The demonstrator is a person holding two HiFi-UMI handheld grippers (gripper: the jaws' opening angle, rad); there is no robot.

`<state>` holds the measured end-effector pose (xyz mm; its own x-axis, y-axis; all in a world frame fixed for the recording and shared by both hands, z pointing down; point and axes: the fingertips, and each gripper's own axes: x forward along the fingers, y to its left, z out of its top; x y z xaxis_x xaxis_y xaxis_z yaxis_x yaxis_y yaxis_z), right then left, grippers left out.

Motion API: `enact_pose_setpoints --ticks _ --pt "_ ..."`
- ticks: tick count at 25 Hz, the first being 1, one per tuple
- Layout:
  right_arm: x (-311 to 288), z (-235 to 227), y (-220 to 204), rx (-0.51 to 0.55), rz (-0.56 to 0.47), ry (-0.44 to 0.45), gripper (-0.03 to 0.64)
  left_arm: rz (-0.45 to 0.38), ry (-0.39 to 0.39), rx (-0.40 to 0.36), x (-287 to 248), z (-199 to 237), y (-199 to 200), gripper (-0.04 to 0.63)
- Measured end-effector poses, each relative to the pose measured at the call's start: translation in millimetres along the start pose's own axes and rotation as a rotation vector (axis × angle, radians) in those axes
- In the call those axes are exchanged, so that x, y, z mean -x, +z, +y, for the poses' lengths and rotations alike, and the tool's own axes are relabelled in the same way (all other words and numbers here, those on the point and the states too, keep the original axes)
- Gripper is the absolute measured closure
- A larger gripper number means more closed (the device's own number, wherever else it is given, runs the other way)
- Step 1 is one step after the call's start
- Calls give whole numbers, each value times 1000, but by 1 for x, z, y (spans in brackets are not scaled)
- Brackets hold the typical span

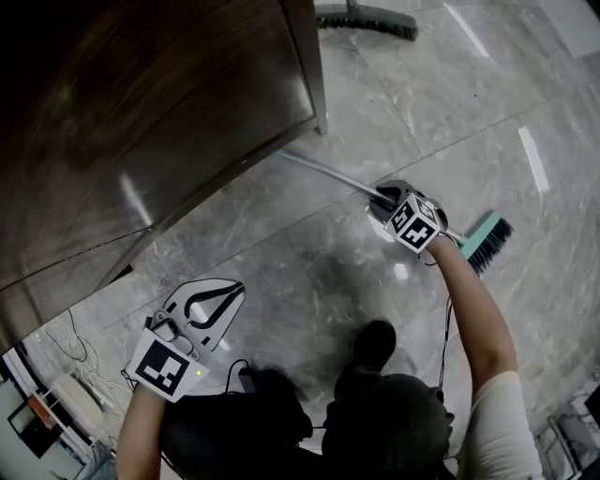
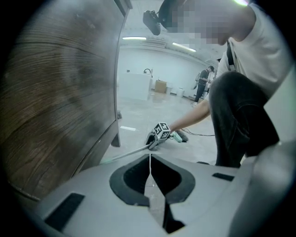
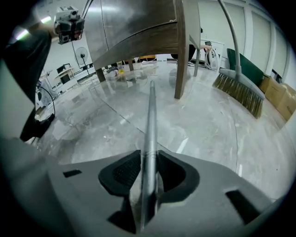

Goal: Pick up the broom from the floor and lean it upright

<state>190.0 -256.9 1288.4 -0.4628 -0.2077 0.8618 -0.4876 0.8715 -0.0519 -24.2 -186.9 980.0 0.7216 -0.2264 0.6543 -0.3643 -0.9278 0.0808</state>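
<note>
The broom lies on the marble floor, its teal head with dark bristles (image 1: 487,239) at the right and its silver handle (image 1: 323,169) running up-left toward the wooden cabinet. My right gripper (image 1: 382,201) is low over the floor and closed around the handle near the head. In the right gripper view the handle (image 3: 150,115) runs straight out between the jaws of the right gripper (image 3: 149,156), touching both sides. My left gripper (image 1: 232,291) hangs apart at lower left, shut and empty. The left gripper (image 2: 150,159) looks toward the handle (image 2: 129,152).
A dark wooden cabinet (image 1: 141,122) on legs fills the upper left, with the handle's tip near its leg (image 3: 180,60). A second broom (image 1: 366,19) stands at the top, its bristles (image 3: 238,90) on the floor. Cables and a power strip (image 1: 75,394) lie at lower left.
</note>
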Motion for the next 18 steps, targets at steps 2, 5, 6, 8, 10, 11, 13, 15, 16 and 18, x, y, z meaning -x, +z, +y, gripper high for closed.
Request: enact_pose_setpoints --ticks 2,5,6,8,10,11,13,15,16,18 --pt "0 1 0 -7 6 5 507 5 26 31 5 2 -2 586" --pt "0 2 -1 -20 39 13 531 11 60 109 12 5 -2 586" --pt "1 3 -1 -26 53 23 531 6 65 119 14 5 -1 584" --pt "3 10 -3 -31 80 55 531 -5 68 120 16 7 3 585" --pt "7 21 -6 -18 104 87 532 -21 67 113 16 9 5 586" --pt "9 27 -9 -8 114 98 532 -30 67 114 15 9 6 586" --pt "13 39 -16 9 130 115 532 -45 65 122 13 11 6 586" --pt "19 48 -22 19 142 125 532 -57 61 122 12 13 6 586" --pt "23 52 -23 21 147 127 532 -64 59 119 12 14 7 586" --pt "30 57 -27 24 155 131 532 -78 54 109 12 15 8 586"
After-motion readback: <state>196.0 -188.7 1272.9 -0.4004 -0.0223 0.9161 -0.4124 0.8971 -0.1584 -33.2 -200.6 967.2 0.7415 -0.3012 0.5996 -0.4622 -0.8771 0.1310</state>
